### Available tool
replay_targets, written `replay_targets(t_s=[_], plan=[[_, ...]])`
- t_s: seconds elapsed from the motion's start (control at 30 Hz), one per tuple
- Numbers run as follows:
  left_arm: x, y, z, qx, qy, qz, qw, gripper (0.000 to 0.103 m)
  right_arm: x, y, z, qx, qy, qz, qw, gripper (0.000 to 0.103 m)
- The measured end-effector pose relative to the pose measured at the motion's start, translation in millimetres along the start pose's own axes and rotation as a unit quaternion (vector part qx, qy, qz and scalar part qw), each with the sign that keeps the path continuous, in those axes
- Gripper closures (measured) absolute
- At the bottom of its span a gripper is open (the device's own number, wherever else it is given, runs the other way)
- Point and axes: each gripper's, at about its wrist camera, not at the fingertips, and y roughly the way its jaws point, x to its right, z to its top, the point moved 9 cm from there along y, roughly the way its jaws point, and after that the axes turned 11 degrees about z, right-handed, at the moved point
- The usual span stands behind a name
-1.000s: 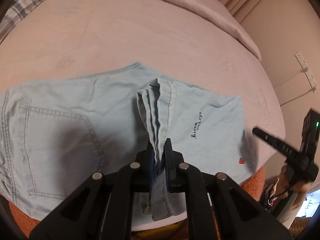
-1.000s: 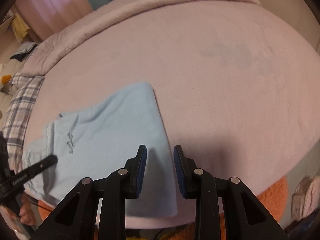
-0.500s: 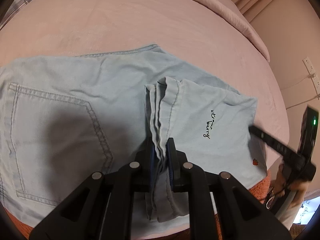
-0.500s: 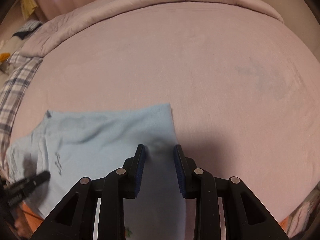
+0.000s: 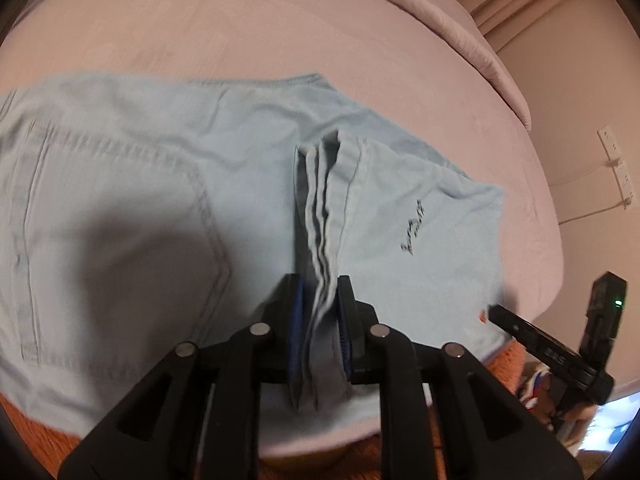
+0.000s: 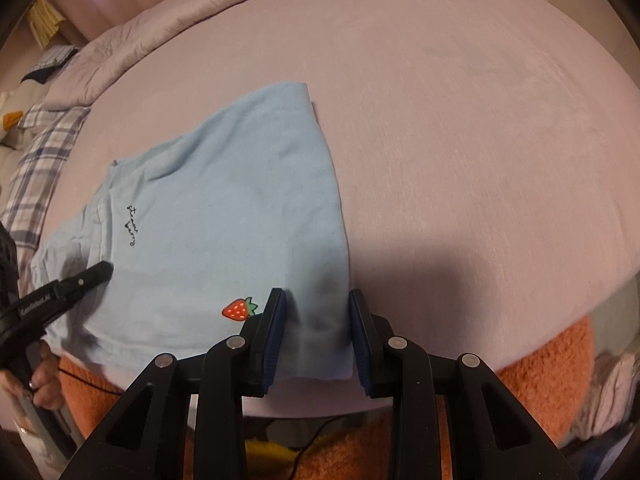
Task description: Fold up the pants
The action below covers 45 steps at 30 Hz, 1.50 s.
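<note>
Light blue denim pants (image 5: 168,184) lie on a pink bed, with a back pocket at the left and black script at the right. My left gripper (image 5: 320,300) is shut on a bunched stack of the pants' hem layers (image 5: 322,216), held upright near the bed's front edge. In the right wrist view the folded pants (image 6: 224,216) show a red strawberry patch (image 6: 239,309). My right gripper (image 6: 318,312) is open, its jaws astride the pants' near right corner (image 6: 320,344). The left gripper shows at that view's left (image 6: 60,292).
The pink bedspread (image 6: 460,140) stretches far and right. An orange fuzzy rug (image 6: 536,356) lies below the bed's front edge. A plaid pillow (image 6: 36,156) sits at the left. A wall with a socket strip (image 5: 616,160) is at the right.
My left gripper has carried the pinched hem layers further over the pants. My right gripper has drawn back toward the bed's front edge, with the corner now between its open jaws and the strawberry patch visible.
</note>
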Motion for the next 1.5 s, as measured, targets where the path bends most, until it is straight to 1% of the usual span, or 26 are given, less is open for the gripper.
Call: replay_targets(t_s=[0.03,0.1,0.13,0.17,0.2,0.23,0.3,0.37,0.4,0.43,0.47,0.53,0.57,0.63,0.7,0.77,0.87,0.93,1.07,1.1,1.13,1.17,1.33,1.4,1.43,1.5], plan=[[-2.4,-5.2,-4.0,-0.006,-0.009,-0.002,0.9999,0.081,2.5,0.1,1.2,-0.002,0.002,-0.001,1.000,0.072],[-5.0,-15.5,-8.1,-0.002,-0.012,-0.005,0.9999,0.068,3.8,1.2,3.8,-0.008,0.002,-0.003,1.000,0.072],[-7.8,-24.9,-9.2,0.009,-0.012,-0.006,0.9999,0.064,0.4,2.7,1.3,-0.011,0.000,-0.007,1.000,0.072],[-11.3,-32.1,-9.3,0.019,-0.013,-0.001,0.9997,0.055,-0.9,3.0,3.2,-0.015,-0.003,-0.010,1.000,0.072],[-15.3,-39.3,-7.3,0.030,-0.014,0.006,0.9994,0.043,-1.6,3.4,4.8,-0.019,-0.006,-0.013,1.000,0.072],[-23.0,-50.8,-4.6,0.049,-0.018,0.018,0.9985,0.037,-5.0,5.9,7.7,-0.023,-0.003,-0.016,1.000,0.072],[-36.0,-66.4,-0.4,0.079,-0.026,0.037,0.9958,0.017,-14.7,9.2,16.6,-0.028,-0.005,-0.027,0.999,0.071],[-59.5,-86.1,5.5,0.114,-0.047,0.065,0.9902,0.007,-21.3,6.6,26.3,-0.019,-0.016,-0.046,0.999,0.069],[-68.8,-94.0,7.6,0.129,-0.059,0.075,0.9870,0.005,-24.3,2.9,32.5,-0.009,-0.025,-0.059,0.998,0.065],[-81.7,-103.1,9.7,0.144,-0.073,0.087,0.9830,0.005,-28.2,-0.8,38.7,0.001,-0.033,-0.068,0.997,0.054],[-91.0,-107.7,10.5,0.150,-0.083,0.094,0.9806,0.005,-32.9,-4.5,44.6,0.013,-0.040,-0.073,0.996,0.042],[-107.0,-112.8,14.2,0.156,-0.105,0.108,0.9762,0.005,-49.5,-11.4,58.9,0.041,-0.055,-0.062,0.996,0.032],[-114.4,-113.8,16.1,0.158,-0.116,0.114,0.9740,0.005,-55.0,-12.4,62.5,0.047,-0.059,-0.058,0.995,0.027],[-135.2,-115.2,13.1,0.155,-0.140,0.128,0.9695,0.005,-72.7,-12.3,72.2,0.059,-0.074,-0.047,0.994,0.021],[-146.2,-114.9,9.9,0.150,-0.157,0.136,0.9665,0.005,-86.1,-8.8,77.6,0.069,-0.091,-0.035,0.993,0.021],[-157.8,-115.4,6.0,0.147,-0.179,0.135,0.9633,0.005,-93.4,-0.5,78.5,0.064,-0.103,-0.030,0.992,0.020],[-164.4,-117.9,2.0,0.151,-0.193,0.125,0.9613,0.005,-103.4,19.8,74.0,0.041,-0.111,-0.023,0.993,0.020],[-170.0,-119.0,0.2,0.151,-0.199,0.134,0.9592,0.005,-104.7,35.1,67.6,0.017,-0.110,-0.017,0.994,0.020],[-181.4,-116.3,-4.4,0.144,-0.212,0.147,0.9553,0.005,-97.1,60.0,47.5,-0.026,-0.090,-0.033,0.995,0.020],[-184.2,-114.7,-5.7,0.142,-0.216,0.149,0.9545,0.005,-93.3,64.9,46.1,-0.030,-0.087,-0.038,0.995,0.018],[-186.1,-112.8,-6.9,0.139,-0.219,0.150,0.9541,0.005,-93.1,66.3,46.5,-0.026,-0.091,-0.039,0.995,0.011],[-187.2,-110.7,-8.3,0.136,-0.221,0.150,0.9540,0.005,-94.5,67.5,46.9,-0.024,-0.095,-0.037,0.994,0.008],[-196.0,-97.3,-13.5,0.118,-0.229,0.153,0.9540,0.005,-96.7,75.2,47.1,-0.032,-0.104,-0.040,0.993,0.002],[-199.5,-91.3,-16.5,0.109,-0.233,0.152,0.9542,0.005,-97.4,78.0,47.5,-0.031,-0.105,-0.045,0.993,0.001],[-200.8,-88.1,-18.1,0.104,-0.237,0.148,0.9546,0.005,-98.0,79.1,47.3,-0.030,-0.107,-0.050,0.993,0.001],[-200.5,-84.1,-20.3,0.103,-0.246,0.125,0.9557,0.005,-100.3,80.5,46.9,-0.028,-0.107,-0.057,0.992,0.001]])
